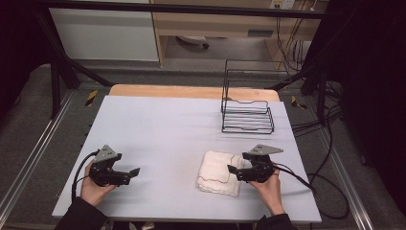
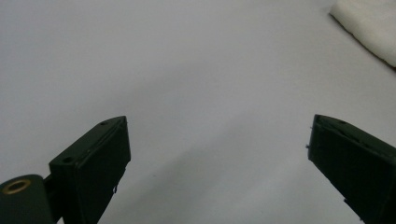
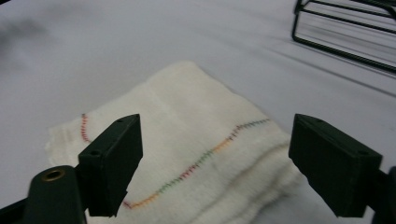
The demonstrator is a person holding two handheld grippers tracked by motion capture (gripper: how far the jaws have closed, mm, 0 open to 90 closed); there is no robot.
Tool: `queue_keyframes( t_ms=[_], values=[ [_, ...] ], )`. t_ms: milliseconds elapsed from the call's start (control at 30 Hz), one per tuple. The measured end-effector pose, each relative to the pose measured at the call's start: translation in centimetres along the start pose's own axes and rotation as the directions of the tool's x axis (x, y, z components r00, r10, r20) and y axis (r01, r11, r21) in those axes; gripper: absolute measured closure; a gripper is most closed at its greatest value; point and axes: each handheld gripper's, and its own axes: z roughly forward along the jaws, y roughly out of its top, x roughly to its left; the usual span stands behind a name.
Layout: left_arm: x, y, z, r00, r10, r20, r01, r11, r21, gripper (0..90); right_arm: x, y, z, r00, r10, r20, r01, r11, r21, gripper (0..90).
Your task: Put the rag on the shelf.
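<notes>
Step in hand: the approach to the folded cloth, I judge; nothing is gripped yet.
Cloth: a white folded towel with a stitched line in red, green and orange; it lies flat on the near right part of the table.
Right gripper: held by the person's right hand at the right edge of the cloth, tips over it. In the right gripper view its jaws stand wide apart with the cloth under them and between them, holding nothing.
Left gripper: held low at the near left, well apart from the cloth. In the left gripper view the jaws are wide and empty over bare table, and a corner of the cloth shows far off.
Wire rack: black, empty, at the far right of the table, beyond the cloth.
Next move: probably the right gripper must go down so that one jaw slides under an edge or a fold, then close. The layers are soft, so it could catch only the top one.
Writing: I can read no brand, label or letters on the cloth, the rack or the grippers.
</notes>
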Motion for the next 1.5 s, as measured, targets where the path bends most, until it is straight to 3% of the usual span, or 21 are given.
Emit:
queue_keyframes(
  t_ms=[200,333,733,967,1200,1500],
  values=[
    [-0.3,0.1,0.5,1.0,0.007,0.003,-0.007,0.9999,0.012,5.8,-1.7,-0.6,-0.5,0.9986,0.039,0.036,-0.039,0.999,0.004,16.7],
    [-0.3,0.0,0.6,1.0,0.004,0.003,-0.004,0.9998,0.017,5.8,-2.8,-0.9,0.0,0.9953,0.068,0.069,-0.069,0.998,0.008,25.2],
    [-0.4,0.0,0.7,1.0,0.007,0.005,-0.007,0.9999,0.016,5.7,-3.1,-0.8,1.8,0.9927,0.077,0.093,-0.081,0.996,0.039,43.8],
    [-0.5,0.0,0.7,0.9999,0.009,0.009,-0.009,0.9998,0.017,5.7,-3.0,-0.8,2.6,0.9923,0.099,0.075,-0.104,0.992,0.073,56.1],
    [-0.6,0.2,0.7,0.9999,0.012,0.008,-0.012,0.9998,0.014,5.7,-2.9,-0.8,2.6,0.9887,0.135,0.064,-0.14,0.986,0.085,62.9],
    [-1.5,1.2,1.1,0.9997,0.018,0.017,-0.018,0.9998,0.001,5.7,-2.9,-0.8,2.6,0.9856,0.165,0.037,-0.168,0.981,0.095,75.3]
  ],
)
